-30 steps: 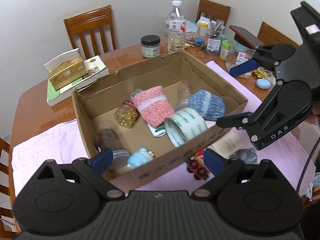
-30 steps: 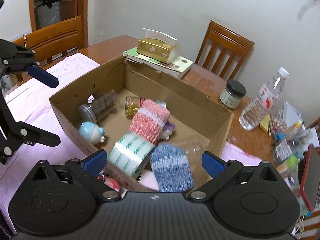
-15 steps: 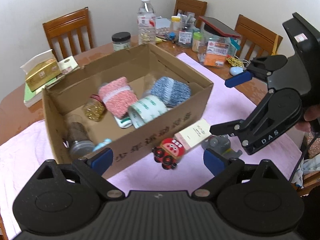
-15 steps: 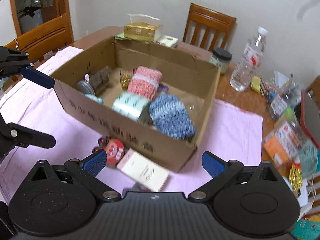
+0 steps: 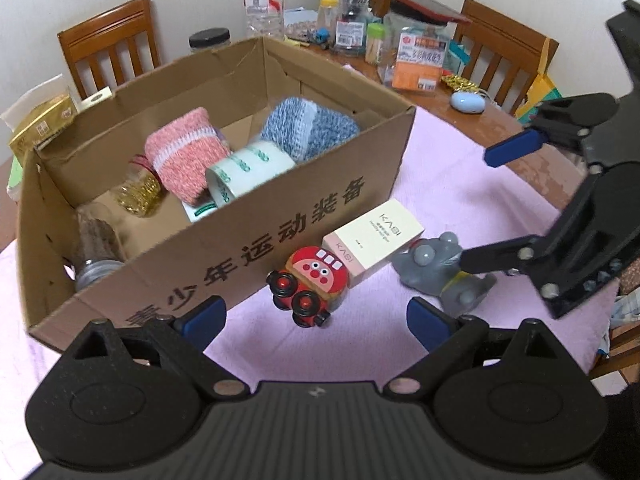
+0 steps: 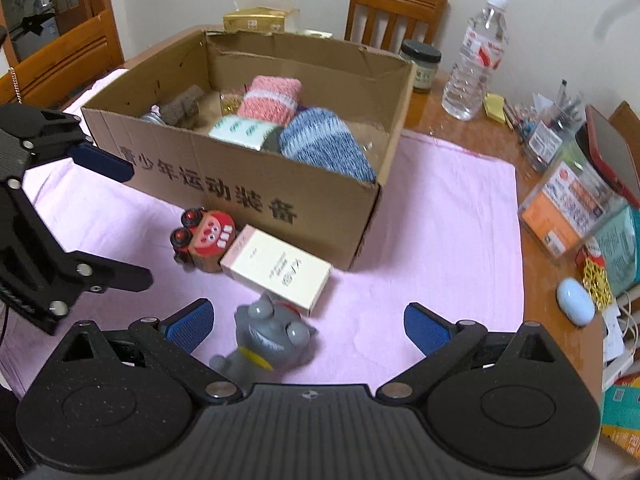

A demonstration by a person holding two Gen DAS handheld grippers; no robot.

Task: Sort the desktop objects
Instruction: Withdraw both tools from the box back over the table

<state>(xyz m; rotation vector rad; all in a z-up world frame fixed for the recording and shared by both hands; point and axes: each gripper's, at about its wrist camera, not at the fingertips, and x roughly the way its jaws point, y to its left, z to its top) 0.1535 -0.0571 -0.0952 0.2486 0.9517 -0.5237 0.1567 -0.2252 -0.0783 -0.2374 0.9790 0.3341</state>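
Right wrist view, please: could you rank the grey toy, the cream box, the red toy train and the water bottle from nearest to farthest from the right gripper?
1. Grey toy: just ahead of the right gripper, toward its left finger.
2. Cream box: behind the grey toy.
3. Red toy train: farther back, to the left, beside the cardboard box.
4. Water bottle: far right, beyond the cardboard box.

Box [image 5: 280, 236]: matt brown corrugated cardboard, printed dark. Cloth [image 6: 440, 208]: soft pink fabric, matt, finely textured. Table [image 5: 500, 120]: glossy varnished wood. Pink cosy [image 5: 184, 160] and blue cosy [image 5: 308, 128]: coarse knitted yarn. Tape [image 5: 248, 172]: smooth, shiny plastic film. Carton [image 6: 276, 268]: smooth cream paperboard. Train [image 5: 308, 284]: glossy red and black plastic. Grey figure [image 6: 264, 340]: smooth, slightly shiny plastic or rubber. Bottle [image 6: 476, 60]: clear plastic. Gripper bodies: matt black stippled plastic.
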